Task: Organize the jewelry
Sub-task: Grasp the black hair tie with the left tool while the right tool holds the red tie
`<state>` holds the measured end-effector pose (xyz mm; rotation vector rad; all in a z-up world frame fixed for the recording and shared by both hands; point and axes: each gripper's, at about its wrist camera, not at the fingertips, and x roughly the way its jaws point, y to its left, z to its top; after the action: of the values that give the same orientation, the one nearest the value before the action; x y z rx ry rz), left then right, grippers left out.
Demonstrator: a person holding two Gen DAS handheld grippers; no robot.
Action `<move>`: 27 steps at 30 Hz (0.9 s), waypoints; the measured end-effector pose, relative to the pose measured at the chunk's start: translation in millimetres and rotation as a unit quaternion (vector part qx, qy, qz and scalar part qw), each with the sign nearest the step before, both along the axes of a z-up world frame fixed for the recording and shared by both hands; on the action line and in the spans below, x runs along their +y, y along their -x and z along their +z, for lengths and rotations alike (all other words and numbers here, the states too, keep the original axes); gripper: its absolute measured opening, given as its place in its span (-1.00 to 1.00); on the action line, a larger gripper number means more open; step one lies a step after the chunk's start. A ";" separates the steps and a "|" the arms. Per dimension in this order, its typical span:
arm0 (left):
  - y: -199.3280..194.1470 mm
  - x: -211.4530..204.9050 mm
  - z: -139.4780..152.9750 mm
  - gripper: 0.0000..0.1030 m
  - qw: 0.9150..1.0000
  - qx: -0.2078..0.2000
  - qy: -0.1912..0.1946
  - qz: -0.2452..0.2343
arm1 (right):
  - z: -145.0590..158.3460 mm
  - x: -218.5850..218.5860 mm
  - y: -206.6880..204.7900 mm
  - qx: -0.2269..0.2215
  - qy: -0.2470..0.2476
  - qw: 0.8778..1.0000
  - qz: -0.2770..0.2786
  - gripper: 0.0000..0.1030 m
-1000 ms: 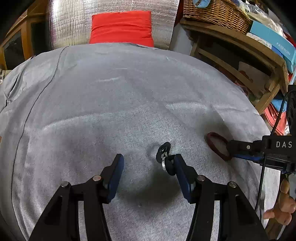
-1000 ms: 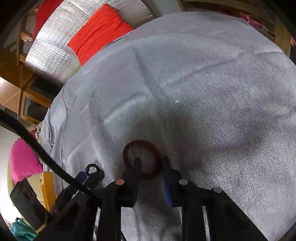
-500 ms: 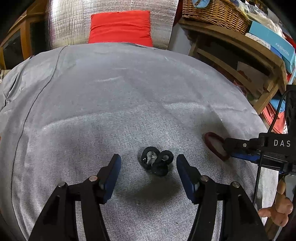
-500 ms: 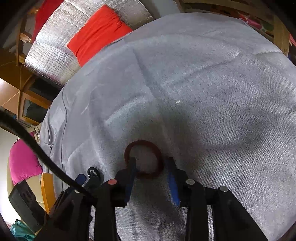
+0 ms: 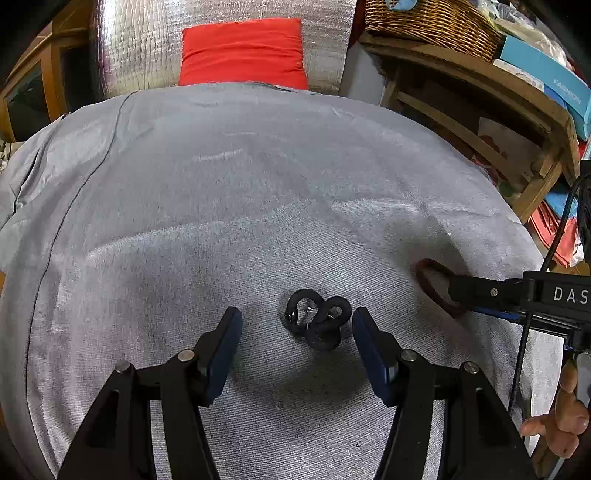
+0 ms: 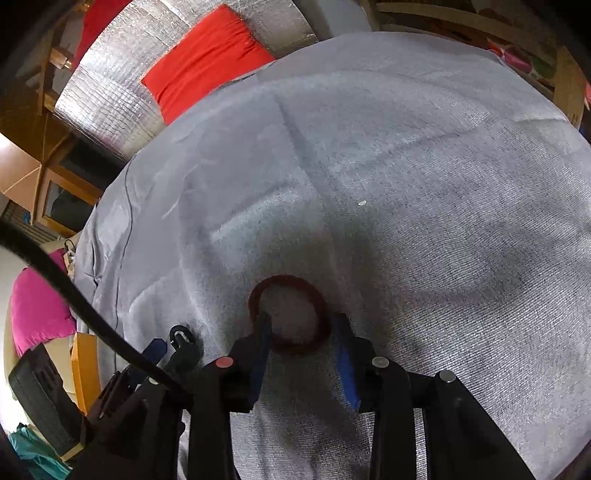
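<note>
A cluster of black rings (image 5: 318,320) lies on the grey cloth (image 5: 258,192), between the fingers of my open left gripper (image 5: 297,325), touching neither. A dark red ring (image 6: 290,314) lies flat on the cloth; it also shows in the left wrist view (image 5: 430,280). My right gripper (image 6: 303,332) is open, its fingers straddling the near part of the red ring, the left fingertip inside the ring. The right gripper also shows from the side in the left wrist view (image 5: 480,291). The black rings (image 6: 181,338) show small at the left of the right wrist view.
A red cushion (image 5: 242,51) leans on a silver quilted panel (image 5: 147,37) behind the cloth. A wooden shelf (image 5: 480,107) with a wicker basket (image 5: 428,22) and a blue box (image 5: 546,77) stands at right. A pink cushion (image 6: 35,310) lies at left.
The black rings dropped from the left gripper's right finger onto the cloth, and the left gripper drew back slightly. The right gripper opened wider around the red ring.
</note>
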<state>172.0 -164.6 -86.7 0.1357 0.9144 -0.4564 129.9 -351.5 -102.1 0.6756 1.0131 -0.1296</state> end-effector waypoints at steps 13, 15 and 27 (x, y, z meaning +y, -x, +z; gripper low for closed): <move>-1.9 5.2 0.9 0.25 1.000 0.012 0.005 -0.011 | -3.8 -14.8 4.1 -0.002 -0.042 0.999 -0.012 -0.27; -1.6 8.1 2.1 0.25 1.000 0.014 0.009 -0.017 | -2.7 -18.5 6.7 -0.005 -0.049 0.999 -0.018 -0.27; 12.7 19.7 7.8 0.35 0.999 0.002 0.005 -0.051 | 0.4 -9.5 5.2 -0.003 -0.018 1.000 -0.015 -0.27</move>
<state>159.3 -144.9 -78.9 0.1740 0.9128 -0.5566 124.6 -360.9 -101.7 0.7234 1.0011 -0.1365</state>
